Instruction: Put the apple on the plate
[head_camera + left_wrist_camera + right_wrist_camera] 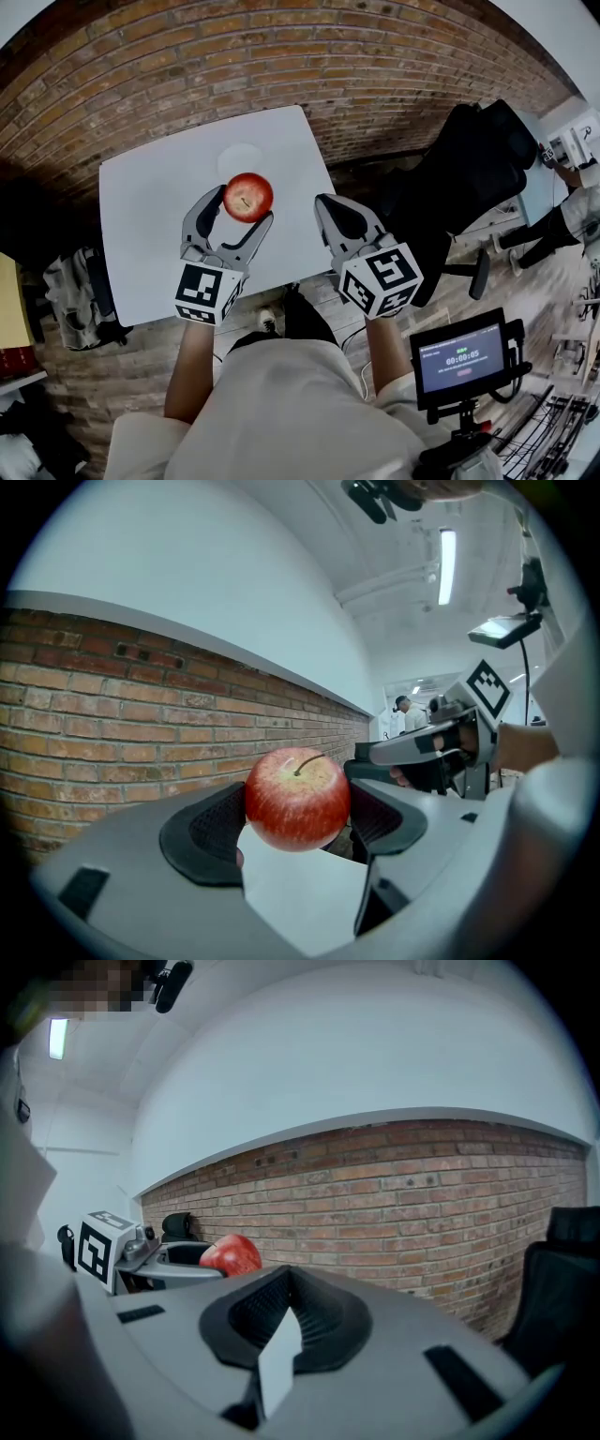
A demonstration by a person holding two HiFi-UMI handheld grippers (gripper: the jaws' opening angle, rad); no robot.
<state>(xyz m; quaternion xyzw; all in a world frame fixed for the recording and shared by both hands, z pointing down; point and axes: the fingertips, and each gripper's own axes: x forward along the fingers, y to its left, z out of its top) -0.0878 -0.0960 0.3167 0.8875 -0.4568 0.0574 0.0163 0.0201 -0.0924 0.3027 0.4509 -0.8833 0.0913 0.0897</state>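
Note:
My left gripper (246,204) is shut on a red apple (248,196) and holds it up off the white table (150,216). In the left gripper view the apple (297,799) sits stem up between the two black pads, with the table below it. A white plate (239,157) lies flat on the table just beyond the apple, faint against the white top. My right gripper (328,208) hovers shut and empty by the table's right edge. The right gripper view shows its jaws (289,1299) pressed together and the apple (231,1254) off to the left.
A brick wall (281,66) runs behind the table. A black office chair (473,173) stands to the right. A small screen on a stand (461,361) is at lower right. A dark bag (80,291) lies on the floor to the left.

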